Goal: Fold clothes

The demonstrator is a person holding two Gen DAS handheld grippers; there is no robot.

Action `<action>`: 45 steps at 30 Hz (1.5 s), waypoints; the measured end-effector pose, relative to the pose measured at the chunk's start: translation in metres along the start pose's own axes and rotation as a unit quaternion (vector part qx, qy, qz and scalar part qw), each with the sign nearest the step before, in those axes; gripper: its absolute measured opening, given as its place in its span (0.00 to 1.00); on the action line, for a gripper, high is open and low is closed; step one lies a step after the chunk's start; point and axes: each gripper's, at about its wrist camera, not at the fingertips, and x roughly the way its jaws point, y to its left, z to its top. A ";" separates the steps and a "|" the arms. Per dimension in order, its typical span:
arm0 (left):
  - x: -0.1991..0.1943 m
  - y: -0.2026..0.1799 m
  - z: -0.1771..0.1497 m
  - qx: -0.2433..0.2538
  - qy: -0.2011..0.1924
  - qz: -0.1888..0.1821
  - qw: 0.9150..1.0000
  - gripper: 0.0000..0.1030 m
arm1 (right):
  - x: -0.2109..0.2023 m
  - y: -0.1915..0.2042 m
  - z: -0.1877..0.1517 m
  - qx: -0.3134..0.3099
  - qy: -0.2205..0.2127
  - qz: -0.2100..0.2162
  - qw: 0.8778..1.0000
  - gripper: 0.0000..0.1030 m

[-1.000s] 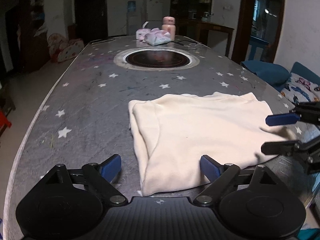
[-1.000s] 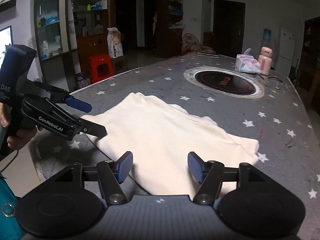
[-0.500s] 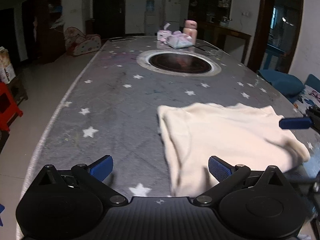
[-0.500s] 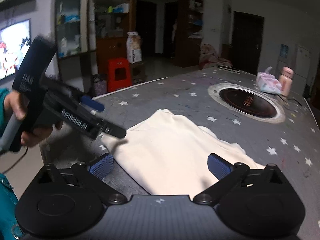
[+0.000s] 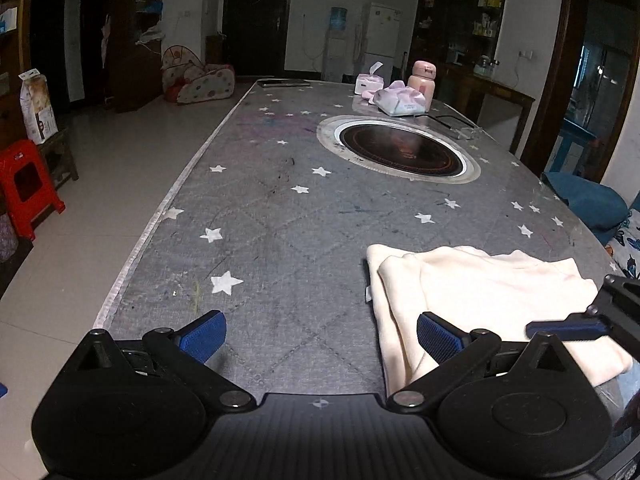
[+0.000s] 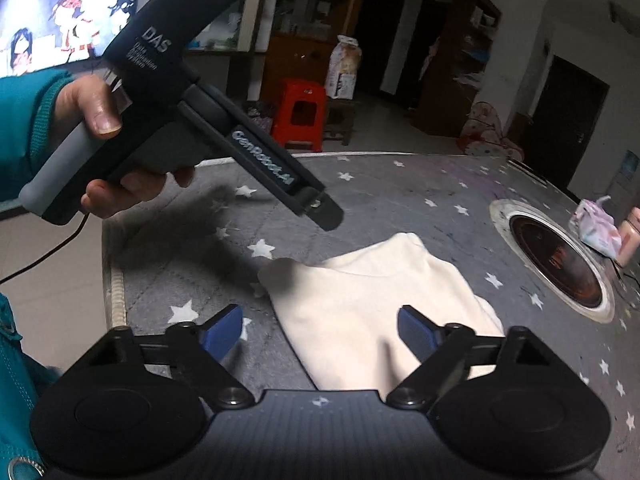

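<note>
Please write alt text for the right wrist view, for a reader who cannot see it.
A folded cream garment lies on a grey star-patterned table, just ahead of the open right gripper. A hand holds the left gripper above the table, with nothing in it.

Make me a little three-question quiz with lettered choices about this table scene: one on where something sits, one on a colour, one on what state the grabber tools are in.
1. Where do the tissue pack and pink bottle stand?
A. At the far end of the table, beyond the round cooktop
B. On the folded garment
C. On the red stool

2. What colour is the folded garment?
A. Dark blue
B. Cream
C. Red

3. How are the two grippers?
A. Both shut on the garment
B. One shut on the bottle
C. Both open, holding nothing

Answers: 1 A, they sit past the round cooktop at the table's far end. 2 B, the cloth is pale cream against the grey starred cover. 3 C, the left gripper and right gripper each show blue pads spread wide with nothing between them.
</note>
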 end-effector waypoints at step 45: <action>0.030 0.014 0.015 -0.211 0.076 -0.142 0.964 0.91 | 0.014 -0.005 0.012 0.006 -0.004 0.041 0.999 0.35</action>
